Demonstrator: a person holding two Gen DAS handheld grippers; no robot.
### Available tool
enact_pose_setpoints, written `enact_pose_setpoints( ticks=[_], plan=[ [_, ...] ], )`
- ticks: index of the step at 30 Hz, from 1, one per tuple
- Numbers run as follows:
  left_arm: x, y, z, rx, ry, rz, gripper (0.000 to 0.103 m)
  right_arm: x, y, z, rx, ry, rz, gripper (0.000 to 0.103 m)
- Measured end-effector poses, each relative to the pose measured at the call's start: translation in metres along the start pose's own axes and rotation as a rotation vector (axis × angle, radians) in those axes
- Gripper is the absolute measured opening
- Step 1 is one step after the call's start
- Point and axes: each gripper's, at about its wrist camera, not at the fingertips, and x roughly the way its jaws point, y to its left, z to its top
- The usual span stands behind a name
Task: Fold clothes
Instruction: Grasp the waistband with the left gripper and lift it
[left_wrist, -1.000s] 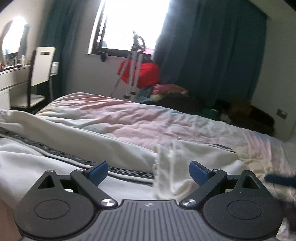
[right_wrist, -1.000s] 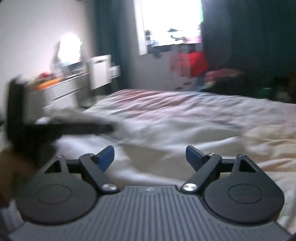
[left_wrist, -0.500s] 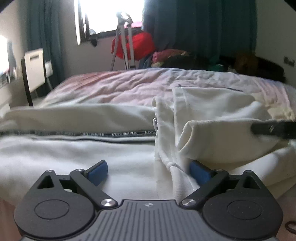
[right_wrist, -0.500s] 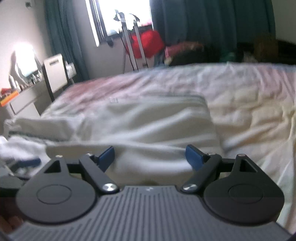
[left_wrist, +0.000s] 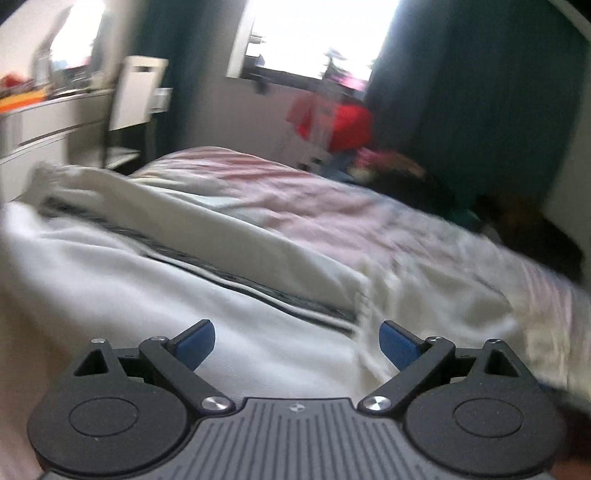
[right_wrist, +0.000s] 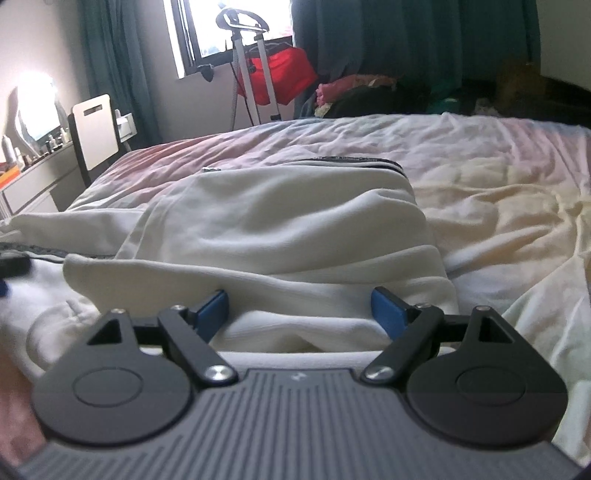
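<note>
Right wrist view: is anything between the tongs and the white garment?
Nothing visible. The right tongs are open, with the folded edge of the white garment lying directly ahead of and between the fingertips, on the bed.

Soft matt cream cloth is being shown by the garment (right_wrist: 280, 225), crumpled cotton-like fabric by the bed (right_wrist: 498, 192), and matt black plastic with blue rubbery fingers (right_wrist: 212, 310) by the right gripper (right_wrist: 299, 312).

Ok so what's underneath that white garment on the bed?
The white garment lies on a rumpled pink and cream bedspread, visible around it. What lies directly beneath its folded layers is covered.
</note>
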Motion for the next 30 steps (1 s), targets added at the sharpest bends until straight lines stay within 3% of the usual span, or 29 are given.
enact_pose_setpoints(
  ticks=[4,8,12,17,20,24,30],
  plan=[
    [-0.016,0.031,0.017,-0.048,0.009,0.136,0.097,-0.001,0.002,-0.005,-0.024,-0.021,-0.008,0.086],
    [-0.029,0.069,0.032,-0.129,0.064,0.213,0.100,-0.002,-0.003,-0.005,-0.014,-0.027,0.005,0.085],
    [-0.026,0.116,0.043,-0.256,0.181,0.233,0.100,-0.001,-0.002,-0.006,-0.019,-0.039,0.007,0.085],
    [-0.004,0.166,0.049,-0.386,0.220,0.223,0.100,0.001,-0.003,-0.007,0.005,-0.045,0.012,0.085],
    [0.018,0.188,0.041,-0.517,0.255,0.202,0.099,-0.001,0.001,-0.010,-0.002,-0.055,0.001,0.085],
    [0.033,0.202,0.037,-0.635,0.235,0.185,0.099,-0.001,0.002,-0.011,-0.003,-0.060,-0.004,0.085],
    [0.041,0.221,0.045,-0.686,0.119,0.210,0.091,0.001,0.003,-0.010,-0.007,-0.059,-0.012,0.085]
  ],
)
